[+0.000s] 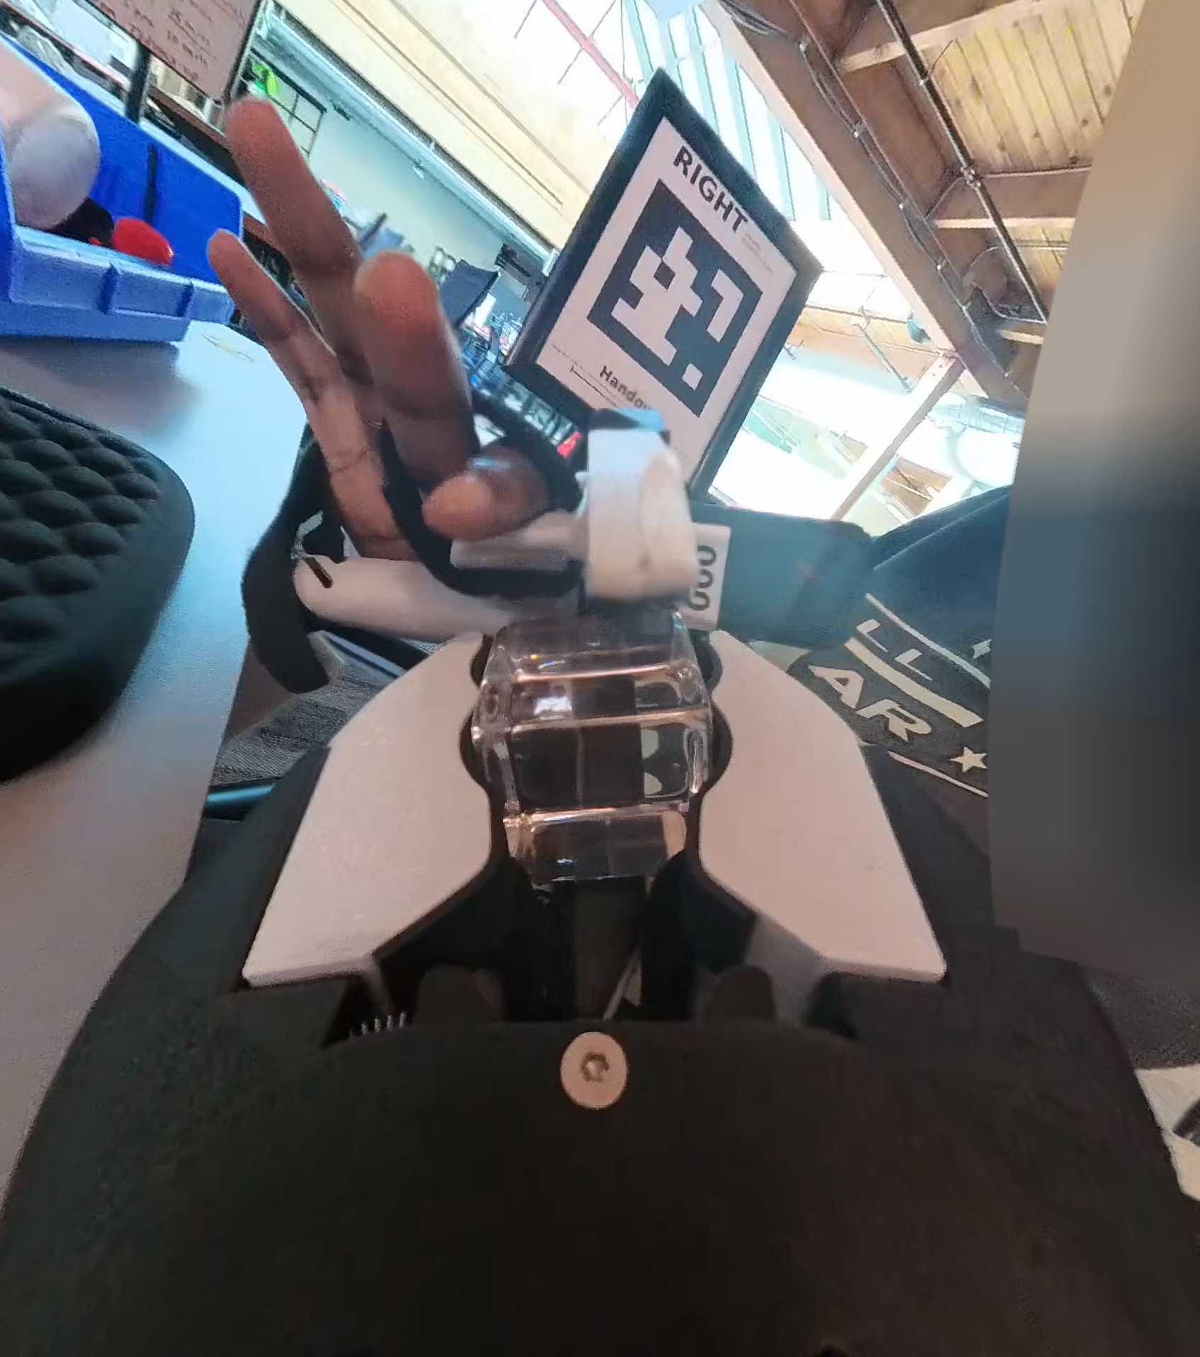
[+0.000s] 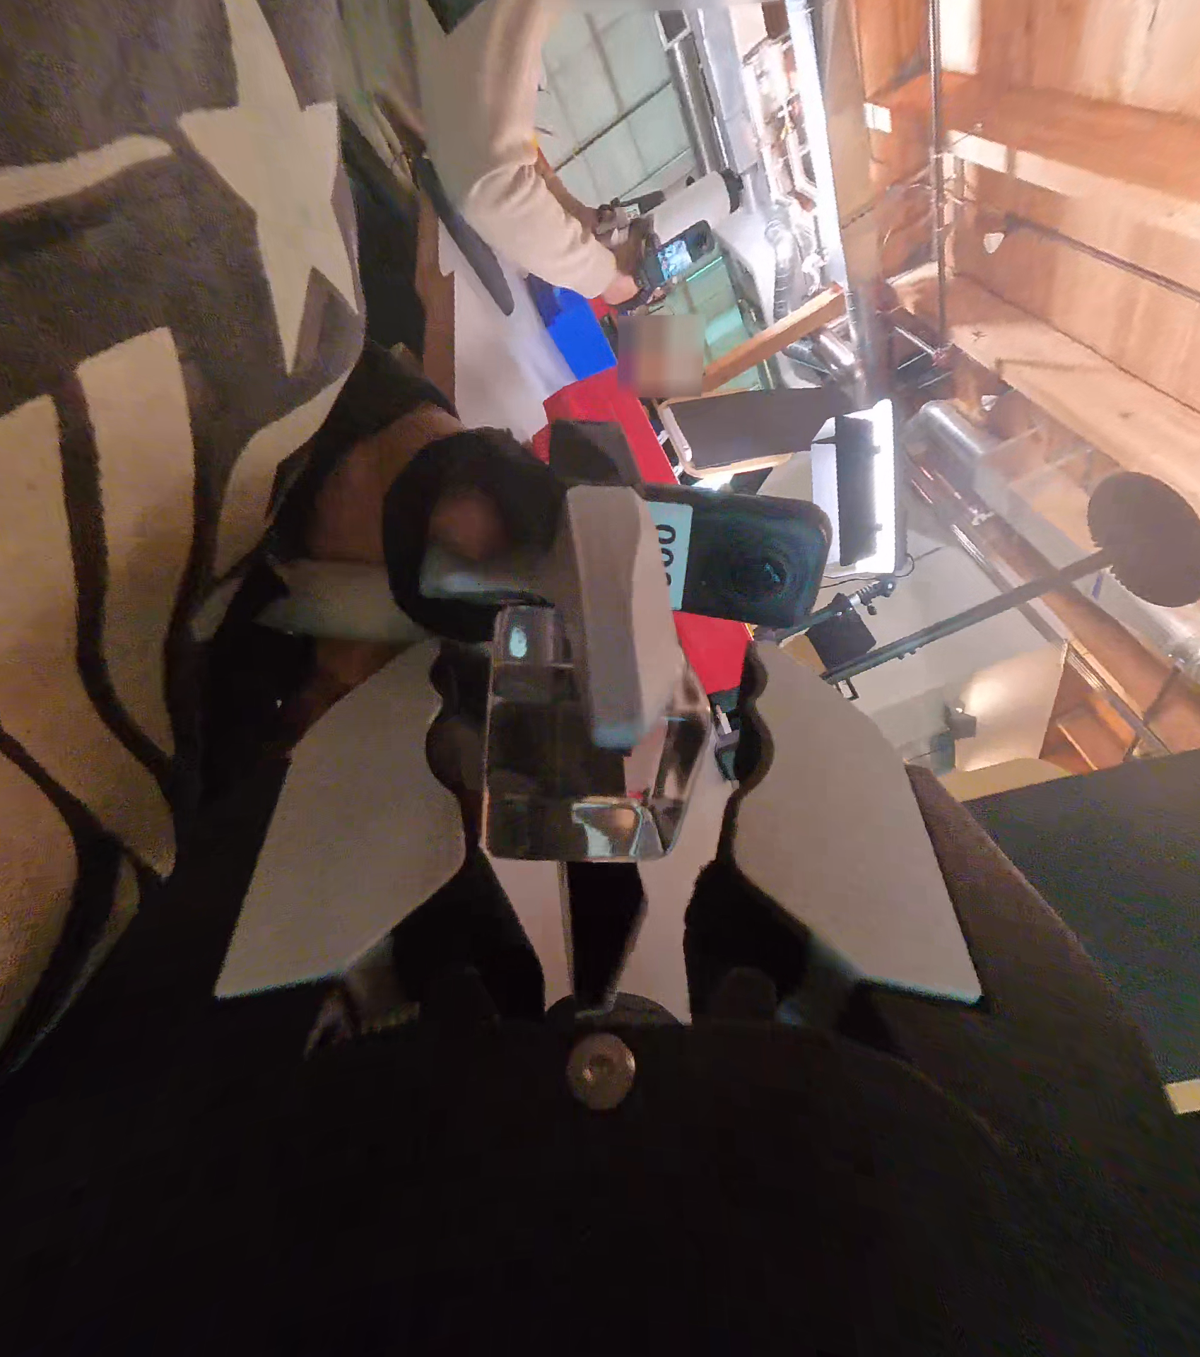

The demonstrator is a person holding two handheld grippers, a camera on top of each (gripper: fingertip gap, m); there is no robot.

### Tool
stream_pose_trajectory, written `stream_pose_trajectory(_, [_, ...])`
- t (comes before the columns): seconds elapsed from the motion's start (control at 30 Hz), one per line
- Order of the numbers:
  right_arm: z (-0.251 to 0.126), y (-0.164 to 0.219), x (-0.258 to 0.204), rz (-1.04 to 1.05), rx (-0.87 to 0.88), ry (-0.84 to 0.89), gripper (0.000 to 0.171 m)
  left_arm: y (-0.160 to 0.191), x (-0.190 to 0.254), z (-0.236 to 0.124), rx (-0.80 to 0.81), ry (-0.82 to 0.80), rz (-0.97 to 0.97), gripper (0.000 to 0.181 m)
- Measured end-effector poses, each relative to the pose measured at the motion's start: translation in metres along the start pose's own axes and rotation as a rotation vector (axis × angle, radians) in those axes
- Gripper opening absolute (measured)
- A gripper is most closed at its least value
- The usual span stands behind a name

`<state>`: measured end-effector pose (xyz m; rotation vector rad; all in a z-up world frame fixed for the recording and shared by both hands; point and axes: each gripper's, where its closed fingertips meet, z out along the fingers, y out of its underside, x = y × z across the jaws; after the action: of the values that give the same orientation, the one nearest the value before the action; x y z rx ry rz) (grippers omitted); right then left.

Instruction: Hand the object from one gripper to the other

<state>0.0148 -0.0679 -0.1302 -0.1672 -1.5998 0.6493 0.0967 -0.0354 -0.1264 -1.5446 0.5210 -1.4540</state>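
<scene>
Gripping one clear block both ways: left tongs clamped, right tongs clamped too; early release by either risks a drop from slick faces.

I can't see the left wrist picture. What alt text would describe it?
A clear, blocky glass-like object sits gripped between the two white fingers of the left hand-held gripper. Just beyond it, a person's hand with fingers spread holds the other hand-held gripper, which carries a black-and-white square marker card. A blue plastic bin stands at upper left.
</scene>
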Motion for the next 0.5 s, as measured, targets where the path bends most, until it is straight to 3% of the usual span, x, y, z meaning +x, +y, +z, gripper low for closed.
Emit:
stream_pose_trajectory(0.03, [0.001, 0.001, -0.002, -0.009, -0.011, -0.002, 0.071, 0.001, 0.002, 0.001, -0.007, 0.014, -0.007, 0.052])
stream_pose_trajectory(0.13, [0.003, 0.004, -0.005, -0.010, -0.025, -0.021, 0.055, 0.001, 0.005, 0.002, -0.006, 0.032, -0.010, 0.051])
stream_pose_trajectory(0.23, [0.004, 0.005, -0.003, -0.010, -0.048, -0.016, 0.054, -0.005, 0.005, 0.001, 0.031, 0.038, 0.015, 0.052])
stream_pose_trajectory(0.33, [-0.006, 0.001, 0.012, 0.024, -0.027, 0.046, 0.053, -0.026, 0.008, -0.011, 0.157, 0.020, 0.117, 0.069])
stream_pose_trajectory(0.4, [-0.016, 0.000, 0.029, 0.213, 0.031, 0.075, 0.053, -0.050, 0.009, -0.029, 0.299, -0.068, 0.283, 0.080])
stream_pose_trajectory(0.5, [-0.029, 0.004, 0.054, 0.671, 0.135, 0.062, 0.053, -0.078, 0.021, -0.057, 0.470, -0.243, 0.711, 0.097])
